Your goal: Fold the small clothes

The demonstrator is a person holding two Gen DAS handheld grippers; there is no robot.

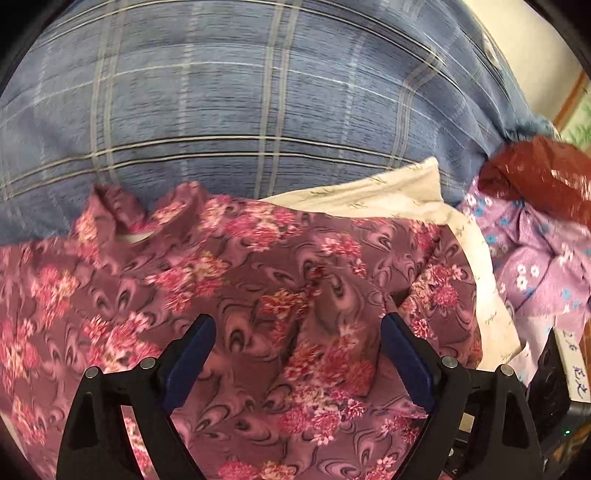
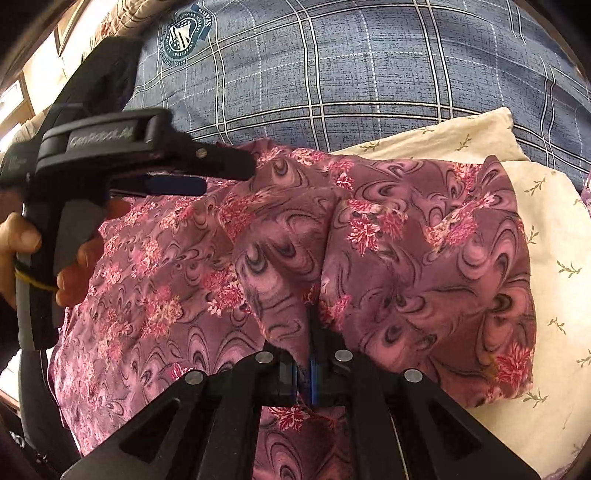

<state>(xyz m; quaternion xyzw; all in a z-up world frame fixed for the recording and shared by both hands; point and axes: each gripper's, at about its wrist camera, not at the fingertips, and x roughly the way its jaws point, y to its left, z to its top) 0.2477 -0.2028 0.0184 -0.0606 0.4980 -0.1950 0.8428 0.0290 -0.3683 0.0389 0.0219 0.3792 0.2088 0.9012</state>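
A mauve garment (image 1: 258, 266) printed with pink flowers and swirls lies crumpled across a cream cloth (image 1: 406, 192). My left gripper (image 1: 295, 332) hovers just over the garment's middle, open, its blue pads (image 1: 192, 350) wide apart with no fabric pinched between them. In the right wrist view the same garment (image 2: 406, 258) bunches into a raised fold, and my right gripper (image 2: 309, 354) is shut on that fold, cloth draping over its tips. The left gripper (image 2: 221, 175) appears there too at the upper left, held by a hand (image 2: 77, 266).
Blue plaid bedding (image 1: 240, 92) fills the far side, with a round crest (image 2: 184, 33) printed on it. At the right lie a lilac flowered cloth (image 1: 535, 258) and a red plastic bag (image 1: 535, 177). A black box with a paper label (image 1: 557, 373) stands at the right edge.
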